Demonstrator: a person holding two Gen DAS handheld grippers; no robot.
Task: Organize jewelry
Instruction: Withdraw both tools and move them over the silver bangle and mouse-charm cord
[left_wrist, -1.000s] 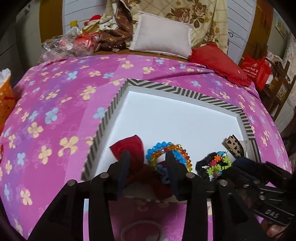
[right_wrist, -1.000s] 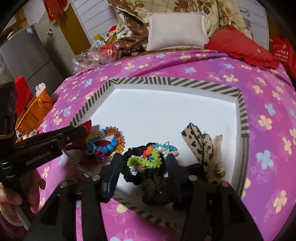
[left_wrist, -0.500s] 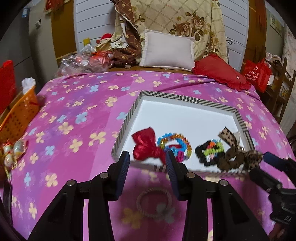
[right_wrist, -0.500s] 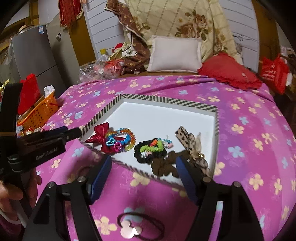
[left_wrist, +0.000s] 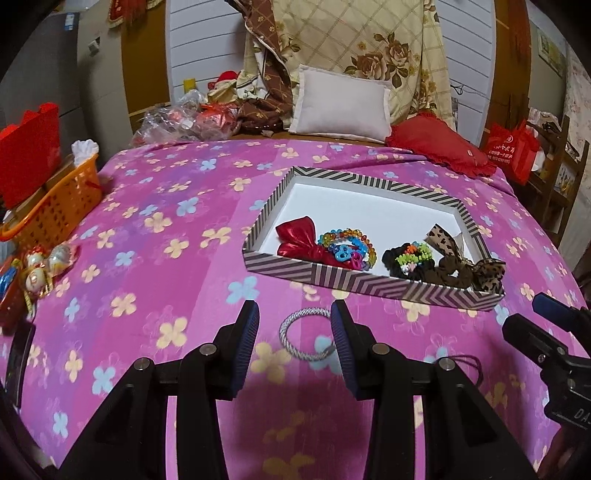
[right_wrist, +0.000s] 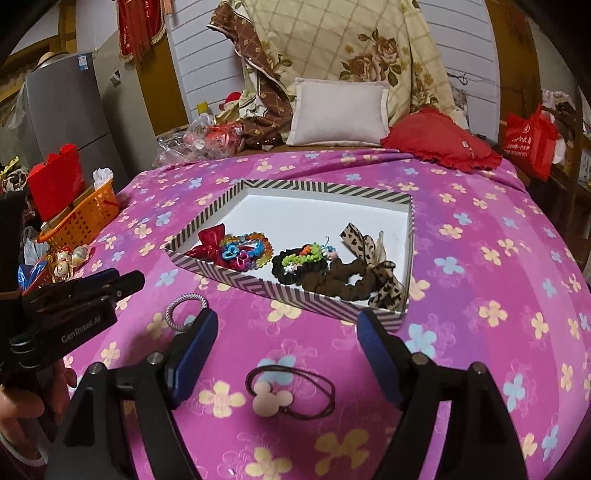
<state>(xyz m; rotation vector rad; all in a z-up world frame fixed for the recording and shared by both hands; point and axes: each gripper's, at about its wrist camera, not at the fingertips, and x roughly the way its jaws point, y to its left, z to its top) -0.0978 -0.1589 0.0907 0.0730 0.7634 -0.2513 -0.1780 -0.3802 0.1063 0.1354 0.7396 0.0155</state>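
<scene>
Your right gripper (right_wrist: 286, 354): you are holding it above the pink flowered bedspread (right_wrist: 480, 258) with its jaws spread wide and nothing between the pads; they have just been opening further.
Pink-charm hair tie (right_wrist: 273, 400): it is lying flat on the bedspread right under those spread jaws, outside the box and not yet picked up.
Your left gripper (left_wrist: 294, 334): you are keeping its jaws partly apart, gripping nothing; the blue pads are standing either side of a ring on the cloth without pressing on it.
Silver ring band (left_wrist: 304, 334): it is lying on the bedspread just in front of the box, between your left fingers as seen from that camera, so it is waiting too.
Striped box (right_wrist: 280, 291): it is sitting open further up the bed, its near wall facing you.
Already inside, left end: a red bow (right_wrist: 207, 242) and a multicoloured bead bracelet (right_wrist: 245, 249) are touching each other.
Already inside, middle to right: a black scrunchie with bright beads (right_wrist: 299, 260), a brown scrunchie (right_wrist: 340, 282) and a leopard-print bow (right_wrist: 384, 275) are bunching along the near wall.
Box floor beyond: the far half is staying bare white.
Progress, as I judge it: you are running well past halfway, with five pieces stowed and two visible pieces waiting on the bedspread, one under each gripper.
</scene>
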